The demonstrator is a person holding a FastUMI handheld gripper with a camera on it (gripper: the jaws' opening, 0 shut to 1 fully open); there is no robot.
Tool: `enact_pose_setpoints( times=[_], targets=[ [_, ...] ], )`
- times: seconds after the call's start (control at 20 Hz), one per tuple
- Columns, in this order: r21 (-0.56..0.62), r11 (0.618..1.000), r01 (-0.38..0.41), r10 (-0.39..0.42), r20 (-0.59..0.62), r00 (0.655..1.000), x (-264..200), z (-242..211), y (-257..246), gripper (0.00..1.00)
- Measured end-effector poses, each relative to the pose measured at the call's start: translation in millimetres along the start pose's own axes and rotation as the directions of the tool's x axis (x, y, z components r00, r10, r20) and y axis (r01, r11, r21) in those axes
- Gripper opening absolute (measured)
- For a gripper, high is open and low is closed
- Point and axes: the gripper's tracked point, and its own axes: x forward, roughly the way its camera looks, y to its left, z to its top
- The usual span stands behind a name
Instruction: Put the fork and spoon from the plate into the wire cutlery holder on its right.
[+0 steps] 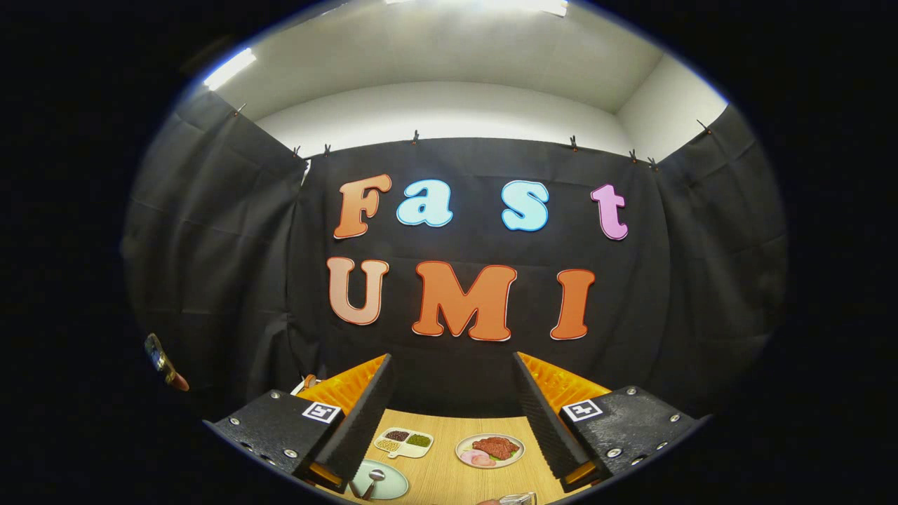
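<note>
**Gripper spread wide above the table, nothing between its fingers**

We see the gripper (452,414) held high over a wooden table (449,477), looking mostly at the booth's black cloth wall. Its fingers (365,414) stand well apart, and nothing is held between them; through the gap we look down on the tabletop.

The plate (382,482) lies on the table near its left side, just beside the left finger and partly hidden behind it. It is pale green and round. A spoon (373,479) rests on it, bowl up and handle running toward the near edge. We cannot make out the fork; it may be behind the finger.

At the near edge, low between the fingers and toward the right one, we see the top of a wire holder (518,499); only a small part of its rim is visible.

Farther back on the tabletop lie two flat pictures of food: a white divided tray (405,442) with dark, green and tan fillings ahead of the plate, and a round dish (490,449) with meat slices to its right, close to the right finger. Both sit toward the far edge, where the table meets the cloth.
</note>
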Motion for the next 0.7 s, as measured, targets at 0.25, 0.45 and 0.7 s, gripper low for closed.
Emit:
enact_pose_setpoints(
  times=[0.25,0.45,0.7],
  targets=[
    [0.003,1.000,-0.003,0.003,0.002,1.000,1.7,-0.1,2.0,0.99],
    [0.001,1.000,-0.018,0.018,-0.009,1.000,5.6,-6.6,11.0,0.99],
    [-0.005,0.998,-0.061,0.061,-0.058,0.996,16.1,-25.9,36.6,0.99]
  ],
)
